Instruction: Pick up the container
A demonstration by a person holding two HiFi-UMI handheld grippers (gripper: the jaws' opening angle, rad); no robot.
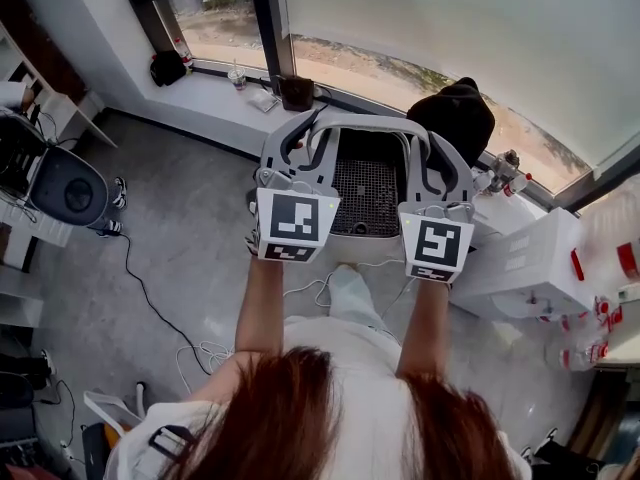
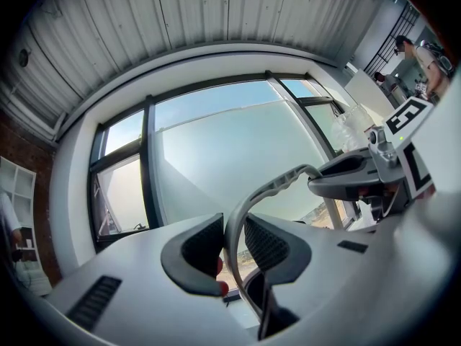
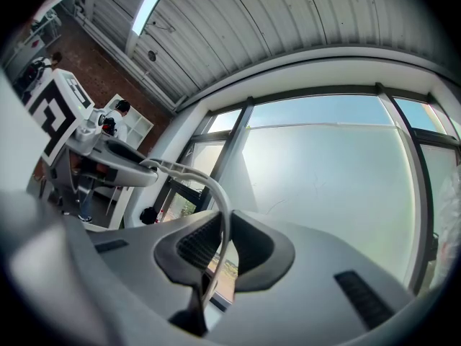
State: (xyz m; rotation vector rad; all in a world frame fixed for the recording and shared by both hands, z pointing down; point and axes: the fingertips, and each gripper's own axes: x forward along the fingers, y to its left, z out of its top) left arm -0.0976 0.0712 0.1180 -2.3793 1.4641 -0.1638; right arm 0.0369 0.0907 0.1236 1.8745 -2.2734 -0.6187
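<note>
container point(image 1: 367, 196): grey tub with a dark mesh bottom, held clear of the floor in front of the person, between the two tools and just short of the window sill.
handle point(image 1: 366, 122): pale arched bar over the container's top; each end runs into one tool's jaws.
left tool point(image 1: 297, 146): clamped on the handle's left end; the left gripper view shows both ribbed pads point(image 2: 200, 247) pressed against the bar point(image 2: 268, 190).
right tool point(image 1: 432, 163): clamped on the handle's right end (a thinner stretch of bar point(image 3: 213, 190), pinched between the dark pads).
floor point(image 1: 190, 238): grey, with a dark cable point(image 1: 150, 303) trailing across it.
window sill point(image 1: 205, 93): white, carrying a cup point(image 1: 237, 76); a black bundle point(image 1: 452, 116) sits further right.
bench point(image 1: 530, 263): white, to the person's right, well apart from the container.
</note>
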